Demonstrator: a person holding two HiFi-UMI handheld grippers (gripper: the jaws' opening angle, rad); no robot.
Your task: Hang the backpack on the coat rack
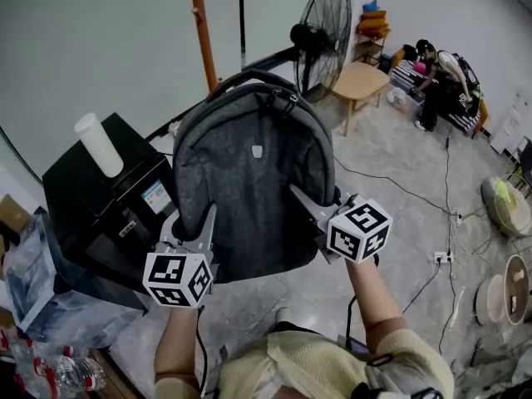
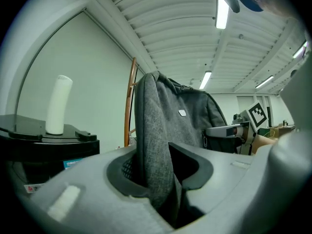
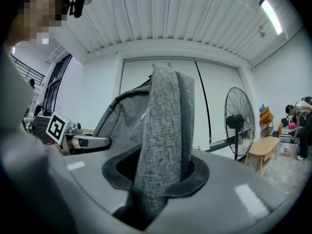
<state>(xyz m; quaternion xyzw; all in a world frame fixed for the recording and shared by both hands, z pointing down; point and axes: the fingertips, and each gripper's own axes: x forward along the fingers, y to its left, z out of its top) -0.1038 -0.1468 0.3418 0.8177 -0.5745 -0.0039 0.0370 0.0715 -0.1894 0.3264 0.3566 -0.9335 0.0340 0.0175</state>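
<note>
backpack carried between both claws
grey backpack [image 1: 249,173] is held off the floor; left claw [image 1: 193,216] and right claw [image 1: 314,196] are each clenched on its side fabric. coat rack [image 1: 204,32] is seen behind its top.

Grey backpack held up in 2 grippers, short of the coat rack

The backpack [image 1: 249,181] is dark heathered grey fabric with a black top handle, black zip pulls near the top and 1 small pale shield-shaped badge on its front panel. It hangs upright and clear of the floor, front panel toward the head view, handle uppermost. The left gripper [image 1: 194,214] pinches a fold of fabric at its lower left edge and the right gripper [image 1: 314,199] pinches its lower right edge. The coat rack [image 1: 204,27] is an orange-brown wooden pole with 1 slanted peg showing near the top, standing against the pale wall just behind the backpack's upper left. The handle is on no peg.
</note>
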